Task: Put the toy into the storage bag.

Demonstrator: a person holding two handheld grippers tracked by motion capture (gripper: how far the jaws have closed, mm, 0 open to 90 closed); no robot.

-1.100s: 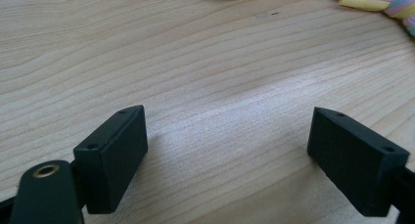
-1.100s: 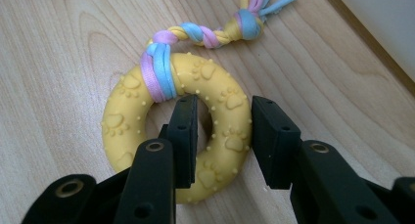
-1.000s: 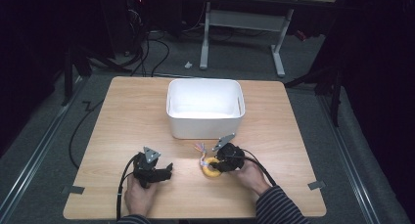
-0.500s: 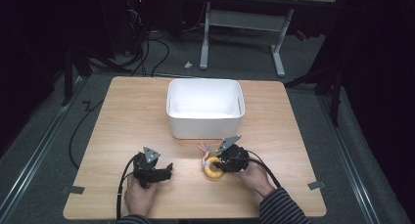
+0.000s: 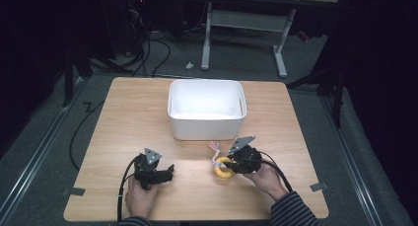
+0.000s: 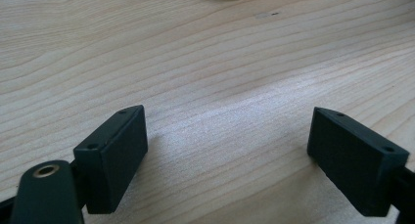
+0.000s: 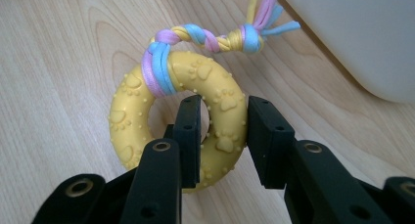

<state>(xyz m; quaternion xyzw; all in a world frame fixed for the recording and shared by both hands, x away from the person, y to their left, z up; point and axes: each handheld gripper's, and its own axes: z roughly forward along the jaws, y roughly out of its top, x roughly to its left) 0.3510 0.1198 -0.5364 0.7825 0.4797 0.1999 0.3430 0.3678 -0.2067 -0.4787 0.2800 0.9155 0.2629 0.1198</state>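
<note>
A light wooden desk (image 5: pixel 123 112) carries everything here. Toward its far edge, about midway between the side edges, stands a white rectangular tub (image 5: pixel 207 110), open at the top and upright. Near the front edge a person's two hands come in, each holding a black gripper. The left gripper (image 5: pixel 170 172) sits toward the front left part of the desk, its jaws spread wide apart with nothing but bare wood grain between them, as the left gripper view makes plain (image 6: pixel 227 150). The right gripper (image 5: pixel 227 163) is just in front of the tub, nearer the front edge, and it grasps a yellow rubber ring toy (image 5: pixel 222 168): in the right gripper view its jaws (image 7: pixel 222 136) clamp one side of the ring (image 7: pixel 147 106), one jaw inside the hole and one outside. The ring has little paw prints and bumps moulded on it, and a braided cord (image 7: pixel 205 38) of pink, blue and yellow is tied around it, its frayed end pointing toward the tub wall (image 7: pixel 362 33)
</note>
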